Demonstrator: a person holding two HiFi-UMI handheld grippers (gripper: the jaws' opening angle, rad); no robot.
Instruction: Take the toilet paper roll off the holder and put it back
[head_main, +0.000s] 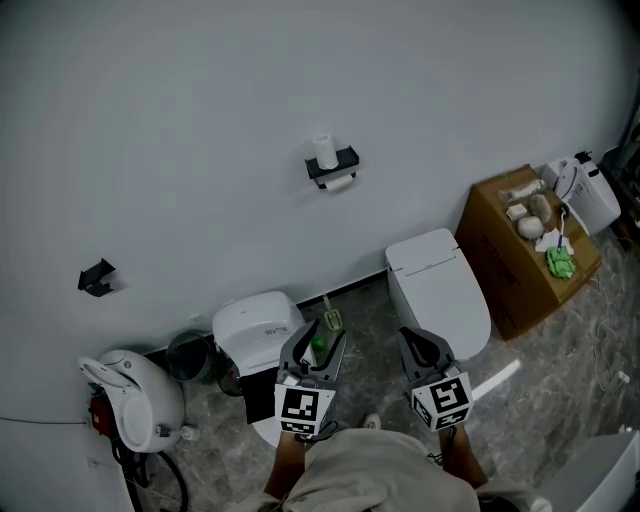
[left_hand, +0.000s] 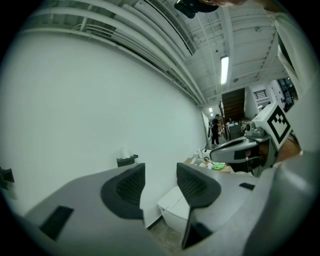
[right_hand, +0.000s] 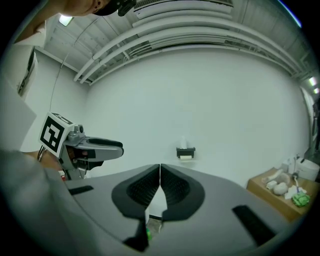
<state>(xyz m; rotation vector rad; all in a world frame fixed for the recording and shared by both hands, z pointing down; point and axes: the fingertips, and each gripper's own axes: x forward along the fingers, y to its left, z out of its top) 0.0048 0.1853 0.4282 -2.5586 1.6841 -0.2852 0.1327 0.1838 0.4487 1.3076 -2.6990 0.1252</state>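
The toilet paper roll (head_main: 340, 184) is white and lies sideways under the black holder (head_main: 333, 167) fixed high on the white wall, well apart from both claws. A second white roll (head_main: 323, 150) stands upright on the holder's top. By the toilet (head_main: 440, 290), a brown cardboard box (head_main: 505, 262) carries small pale things and a green one (head_main: 560, 263) on its closed top. The left claw (head_main: 320, 335) is released, its pads slightly parted and empty. The right claw (head_main: 420, 345) is clenched, pad tips touching, gripping nothing.
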